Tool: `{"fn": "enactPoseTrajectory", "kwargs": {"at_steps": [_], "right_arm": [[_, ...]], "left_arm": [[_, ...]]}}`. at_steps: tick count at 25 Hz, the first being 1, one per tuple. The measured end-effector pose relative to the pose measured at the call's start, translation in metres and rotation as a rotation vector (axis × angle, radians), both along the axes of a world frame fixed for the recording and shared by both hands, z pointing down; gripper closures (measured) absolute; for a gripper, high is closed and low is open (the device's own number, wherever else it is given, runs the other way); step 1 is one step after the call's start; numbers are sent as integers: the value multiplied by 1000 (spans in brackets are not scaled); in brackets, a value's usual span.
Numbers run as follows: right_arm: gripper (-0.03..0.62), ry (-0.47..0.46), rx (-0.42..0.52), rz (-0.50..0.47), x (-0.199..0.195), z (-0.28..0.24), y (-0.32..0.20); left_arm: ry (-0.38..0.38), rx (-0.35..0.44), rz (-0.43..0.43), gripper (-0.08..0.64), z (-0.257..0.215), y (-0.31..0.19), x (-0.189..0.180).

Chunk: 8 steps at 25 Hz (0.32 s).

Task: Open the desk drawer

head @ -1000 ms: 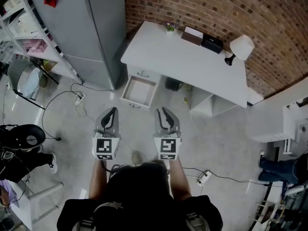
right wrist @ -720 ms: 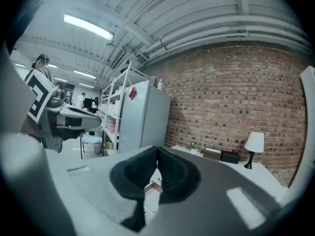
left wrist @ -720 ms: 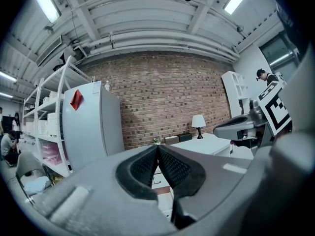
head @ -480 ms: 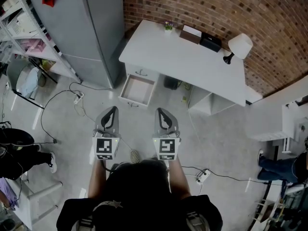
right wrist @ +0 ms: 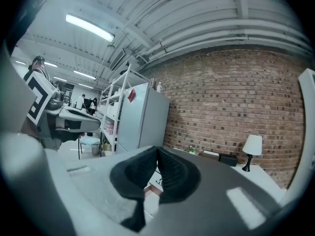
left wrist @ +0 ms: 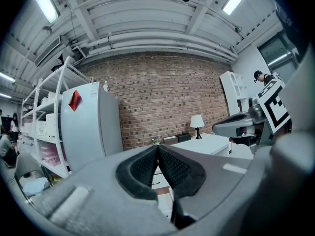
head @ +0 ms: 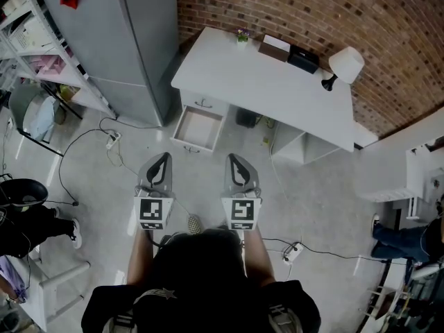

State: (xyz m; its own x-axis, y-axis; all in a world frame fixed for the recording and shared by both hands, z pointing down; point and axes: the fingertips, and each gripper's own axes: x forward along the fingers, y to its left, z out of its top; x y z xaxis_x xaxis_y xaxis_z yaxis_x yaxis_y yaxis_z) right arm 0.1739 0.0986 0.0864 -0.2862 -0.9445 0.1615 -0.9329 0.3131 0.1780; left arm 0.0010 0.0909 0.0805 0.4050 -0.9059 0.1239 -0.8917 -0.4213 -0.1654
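The white desk [head: 277,89] stands against the brick wall. Its lower left drawer [head: 199,130] is pulled out and looks empty; the drawer above it [head: 203,105] is closed. Both grippers hang side by side over the floor, short of the desk and touching nothing. My left gripper [head: 162,159] is shut, and its dark pads [left wrist: 147,163] meet at the tip with nothing between them. My right gripper [head: 233,159] is shut too, pads [right wrist: 170,168] pressed together and empty. Each gripper view shows the other gripper at its edge, and the desk beyond the jaws.
A grey fridge [head: 132,40] stands left of the desk, with white shelving [head: 41,54] further left. A lamp [head: 347,66], a black box [head: 305,62] and a small plant [head: 242,36] are on the desktop. Cables [head: 111,144] and a power strip [head: 291,255] cross the floor. A person [head: 28,214] is at the left.
The right gripper's jaws have closed from a small gap to touching. Both grippers stay in about the same place. The person at the left has shifted.
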Motion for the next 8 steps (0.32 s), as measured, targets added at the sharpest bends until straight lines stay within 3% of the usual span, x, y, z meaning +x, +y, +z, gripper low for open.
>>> {"fn": "enactPoseTrajectory", "kwargs": {"at_steps": [8], "right_arm": [[586, 2, 4, 2, -1, 0, 4]], "left_arm": [[5, 1, 1, 551, 0, 4, -1]]}}
